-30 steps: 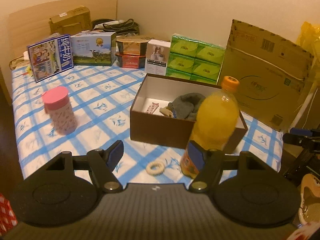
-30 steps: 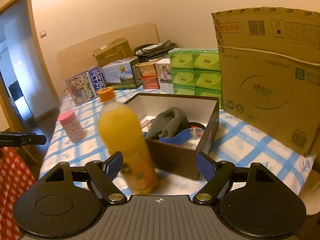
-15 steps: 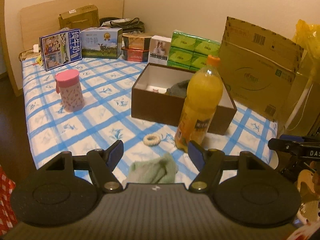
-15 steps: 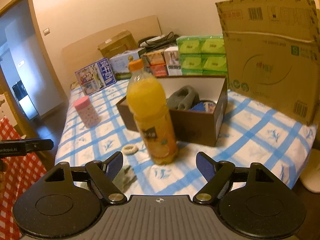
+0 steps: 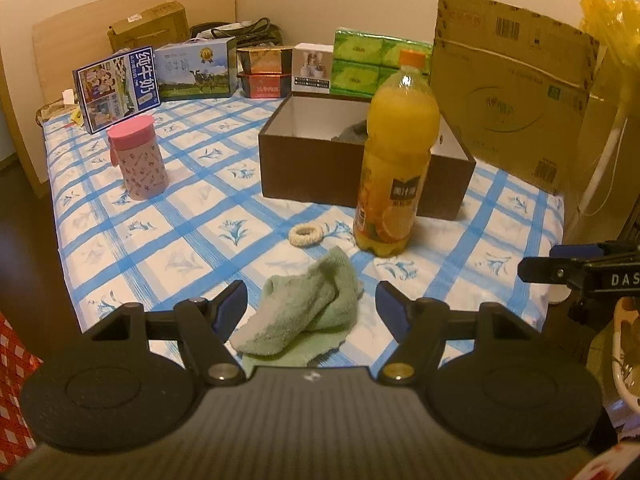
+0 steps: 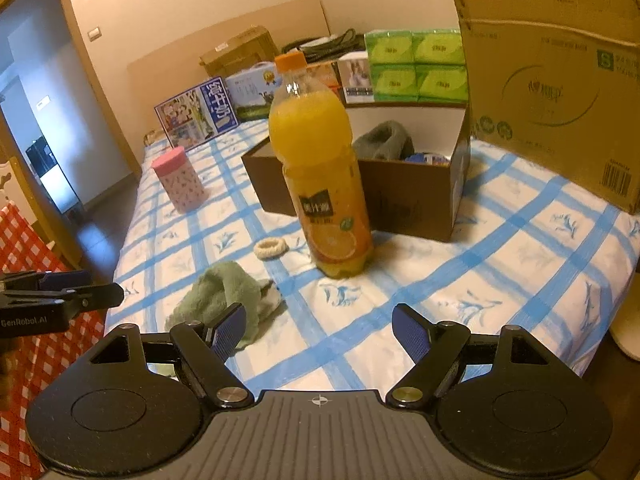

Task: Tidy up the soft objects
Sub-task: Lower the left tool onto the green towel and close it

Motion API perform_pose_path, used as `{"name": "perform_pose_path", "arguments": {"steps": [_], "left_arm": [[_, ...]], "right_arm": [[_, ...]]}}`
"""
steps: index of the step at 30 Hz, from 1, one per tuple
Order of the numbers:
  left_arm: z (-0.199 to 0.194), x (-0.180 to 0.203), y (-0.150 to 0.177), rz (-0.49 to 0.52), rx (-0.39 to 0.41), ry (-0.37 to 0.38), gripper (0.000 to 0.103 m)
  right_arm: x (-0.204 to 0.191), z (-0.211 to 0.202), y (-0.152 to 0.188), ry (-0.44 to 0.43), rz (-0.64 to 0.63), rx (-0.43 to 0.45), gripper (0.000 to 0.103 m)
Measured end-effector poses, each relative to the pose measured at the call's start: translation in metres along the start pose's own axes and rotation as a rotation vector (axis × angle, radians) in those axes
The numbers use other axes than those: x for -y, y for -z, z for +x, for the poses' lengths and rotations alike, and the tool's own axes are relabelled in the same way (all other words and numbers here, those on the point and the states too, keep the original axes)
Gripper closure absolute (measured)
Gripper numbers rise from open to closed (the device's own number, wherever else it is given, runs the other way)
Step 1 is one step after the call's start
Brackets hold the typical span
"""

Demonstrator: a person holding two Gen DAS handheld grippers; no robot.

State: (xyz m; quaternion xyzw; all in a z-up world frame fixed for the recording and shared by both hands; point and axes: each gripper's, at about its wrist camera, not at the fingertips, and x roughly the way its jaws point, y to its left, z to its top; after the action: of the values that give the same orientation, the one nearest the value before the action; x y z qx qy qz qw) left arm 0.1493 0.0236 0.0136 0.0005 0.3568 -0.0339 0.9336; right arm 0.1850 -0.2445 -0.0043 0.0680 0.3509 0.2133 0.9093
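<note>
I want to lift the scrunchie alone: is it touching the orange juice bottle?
Apart. The left wrist view shows the scrunchie and bottle with patterned cloth between them.

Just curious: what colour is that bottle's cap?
Orange, matching the juice; the bottle cap shows best in the right wrist view.

- The towel (image 5: 306, 308) lies on the tablecloth (image 5: 168, 240) near its front edge.
- The hair tie (image 5: 305, 235) lies just behind the towel.
- The bottle (image 5: 394, 160) stands upright right of the hair tie, just in front of the open box (image 5: 316, 160).
- A sock (image 6: 384, 140) lies in the box.
- The cup (image 5: 138, 158) stands well left of the box.
- Cartons (image 5: 192, 68) line the back edge.
</note>
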Motion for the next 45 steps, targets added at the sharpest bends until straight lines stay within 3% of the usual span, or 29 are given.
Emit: {"name": "perform_pose_path", "arguments": {"steps": [25, 37, 42, 44, 45], "left_arm": [[0.067, 0.008, 0.019, 0.056, -0.114, 0.006, 0.034], [0.115, 0.024, 0.008, 0.125, -0.097, 0.002, 0.035], [0.142, 0.027, 0.009, 0.134, -0.113, -0.013, 0.044], [0.150, 0.022, 0.010, 0.113, -0.131, -0.003, 0.066], [0.152, 0.019, 0.011, 0.099, -0.140, 0.004, 0.070]], "right_arm": [[0.018, 0.053, 0.014, 0.022, 0.085, -0.119, 0.023], [0.036, 0.081, 0.007, 0.047, 0.149, -0.141, 0.023], [0.040, 0.087, 0.008, 0.055, 0.164, -0.149, 0.023], [0.041, 0.087, 0.009, 0.058, 0.172, -0.155, 0.023], [0.042, 0.088, 0.010, 0.059, 0.177, -0.159, 0.023]]}}
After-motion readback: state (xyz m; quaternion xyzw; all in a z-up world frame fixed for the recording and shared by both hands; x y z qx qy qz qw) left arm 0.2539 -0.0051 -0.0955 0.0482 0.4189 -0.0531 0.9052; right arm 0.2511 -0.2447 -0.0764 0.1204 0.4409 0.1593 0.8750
